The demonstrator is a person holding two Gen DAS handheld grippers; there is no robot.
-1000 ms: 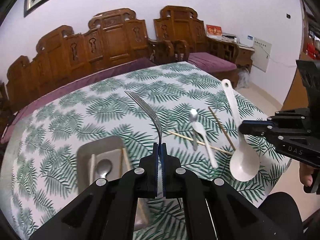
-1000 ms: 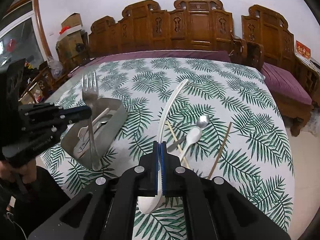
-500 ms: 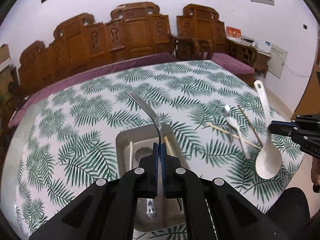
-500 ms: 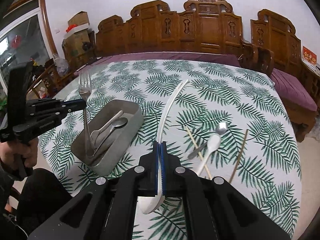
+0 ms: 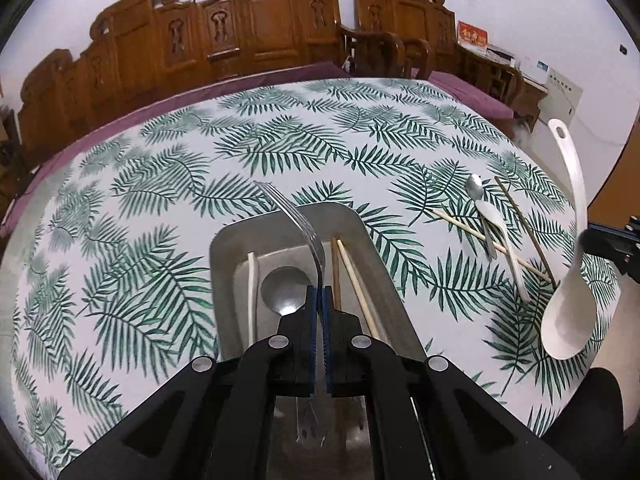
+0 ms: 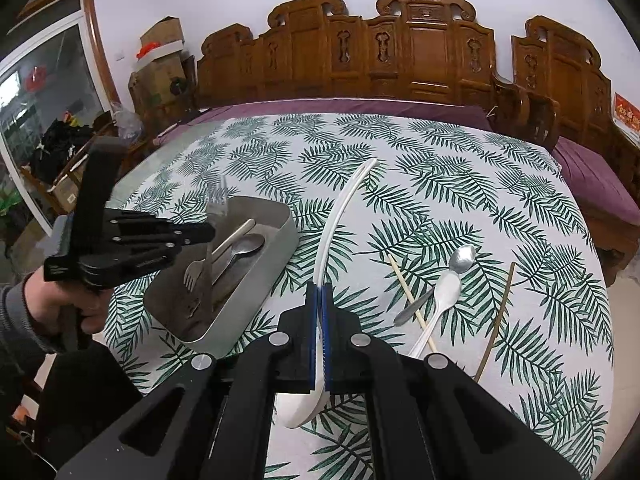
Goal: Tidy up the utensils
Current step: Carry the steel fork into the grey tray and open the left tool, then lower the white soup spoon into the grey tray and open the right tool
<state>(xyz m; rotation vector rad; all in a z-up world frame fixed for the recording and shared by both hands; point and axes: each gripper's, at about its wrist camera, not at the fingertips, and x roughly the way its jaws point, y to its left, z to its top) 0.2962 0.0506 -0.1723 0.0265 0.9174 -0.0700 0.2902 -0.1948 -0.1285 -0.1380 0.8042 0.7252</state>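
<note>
- The left gripper (image 5: 319,300) has its jaws pressed together on the handle of a metal fork (image 5: 298,224). The fork rises up and away from the jaws, tines at the far end, curving over a metal tray (image 5: 390,280) directly below it.
- In the right wrist view the same left gripper (image 6: 208,234) reaches in from the left, held by a hand (image 6: 60,300) in a grey sleeve. The fork (image 6: 214,216) hangs through the jaws with its tines up and its handle end down inside the tray (image 6: 276,264); the fork looks blurred there.
- The tray sits on a table covered by a white cloth with green fern leaves (image 5: 280,140). Inside it lie a metal spoon (image 5: 286,290), a white handle, two chopsticks (image 5: 352,276) and another fork (image 6: 194,274).
- The right gripper (image 6: 319,300) is clamped shut on a large white ladle-style spoon (image 6: 340,216). Its long handle arcs up and away from the jaws; its bowl hangs beneath the gripper, above the cloth.
- In the left wrist view that white spoon (image 5: 570,312) stands at the right edge, handle up and bowl down, with only a small part of the right gripper showing.
- Loose on the cloth, to the right of the tray, lie a small metal spoon (image 6: 460,260), a small white spoon (image 6: 444,296), a pale chopstick (image 6: 408,296) crossing under them, and a darker chopstick (image 6: 498,316) just beside.
</note>
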